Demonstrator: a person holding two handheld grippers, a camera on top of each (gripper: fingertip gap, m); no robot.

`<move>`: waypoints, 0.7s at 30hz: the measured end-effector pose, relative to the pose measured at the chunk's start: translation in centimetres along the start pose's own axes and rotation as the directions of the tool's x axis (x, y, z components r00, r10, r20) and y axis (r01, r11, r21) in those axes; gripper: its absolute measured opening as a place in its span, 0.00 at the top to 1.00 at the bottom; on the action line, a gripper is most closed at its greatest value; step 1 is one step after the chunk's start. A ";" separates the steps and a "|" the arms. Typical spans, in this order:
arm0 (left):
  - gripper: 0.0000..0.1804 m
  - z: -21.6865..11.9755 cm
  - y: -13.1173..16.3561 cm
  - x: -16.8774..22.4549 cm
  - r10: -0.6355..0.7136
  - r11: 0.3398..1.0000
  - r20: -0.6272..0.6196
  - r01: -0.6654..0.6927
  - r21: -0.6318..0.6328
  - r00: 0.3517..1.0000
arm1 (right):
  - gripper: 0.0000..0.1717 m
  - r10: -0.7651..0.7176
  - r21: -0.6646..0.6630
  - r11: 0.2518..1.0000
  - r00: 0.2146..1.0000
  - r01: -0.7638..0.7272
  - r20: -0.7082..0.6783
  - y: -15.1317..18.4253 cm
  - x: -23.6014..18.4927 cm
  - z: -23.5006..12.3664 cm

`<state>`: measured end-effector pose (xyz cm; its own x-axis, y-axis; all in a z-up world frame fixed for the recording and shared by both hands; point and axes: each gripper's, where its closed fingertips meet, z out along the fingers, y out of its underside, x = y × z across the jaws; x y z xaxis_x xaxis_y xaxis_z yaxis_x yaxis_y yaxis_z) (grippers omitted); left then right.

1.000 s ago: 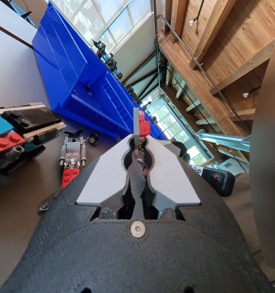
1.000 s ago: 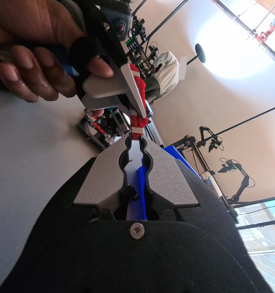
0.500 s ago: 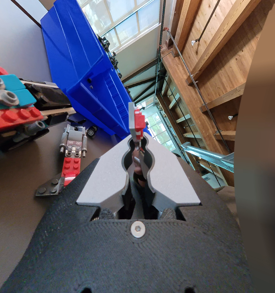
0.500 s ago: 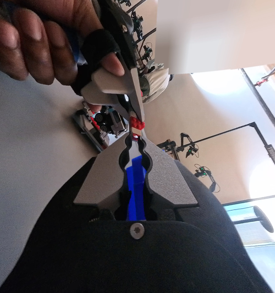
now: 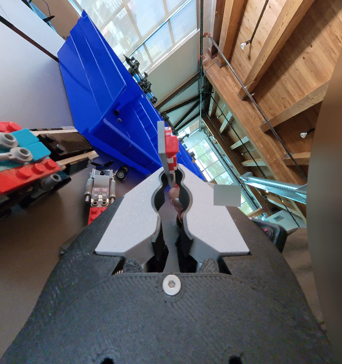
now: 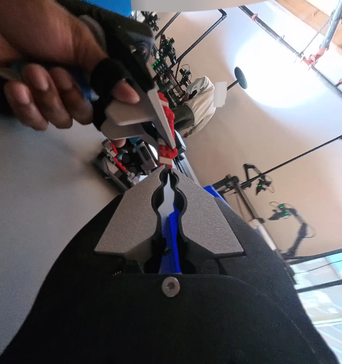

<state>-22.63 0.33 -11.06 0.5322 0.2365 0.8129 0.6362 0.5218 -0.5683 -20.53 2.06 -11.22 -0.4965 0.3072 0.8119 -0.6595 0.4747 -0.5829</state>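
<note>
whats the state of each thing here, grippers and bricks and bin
left gripper: shut on the brick strip
brick strip: red, white and grey, held off the table
right gripper: shut, tips at the strip's end
brick vehicle: partly built, on the table
loose wheel: lying by the bin
bin: resting on the table

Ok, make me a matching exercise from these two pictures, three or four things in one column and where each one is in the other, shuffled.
Things:
1. red and grey brick piece
2. blue bin
3. small loose wheel
4. red, teal and black brick model

Places:
A. lying on the table by the foot of the bin
B. gripped in the left claw
C. at the left edge of the left wrist view
D. standing behind the loose brick parts

Pairs: 1-B, 2-D, 3-A, 4-C
</note>
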 end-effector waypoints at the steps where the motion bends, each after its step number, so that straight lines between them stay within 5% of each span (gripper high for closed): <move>1: 0.96 0.1 0.2 0.1 0.012 1.000 0.000 -0.012 -0.011 1.000 | 0.98 0.054 0.011 0.998 0.998 -0.054 0.008 0.0 0.3 0.0; 10: 0.96 1.1 2.9 1.2 0.140 0.981 -0.018 -0.141 -0.136 0.990 | 0.77 0.196 -0.005 0.980 0.976 -0.197 0.099 0.0 -0.7 0.4; 21: 0.95 0.9 1.9 1.9 0.184 0.978 -0.035 -0.187 -0.092 0.982 | 0.85 0.172 -0.027 0.985 0.983 -0.171 0.067 0.5 -0.2 0.3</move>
<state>-20.92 2.52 -10.48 0.6594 0.3001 0.6893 0.5740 0.3913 -0.7194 -20.97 1.96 -11.74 -0.6394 0.3284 0.6952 -0.5495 0.4372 -0.7119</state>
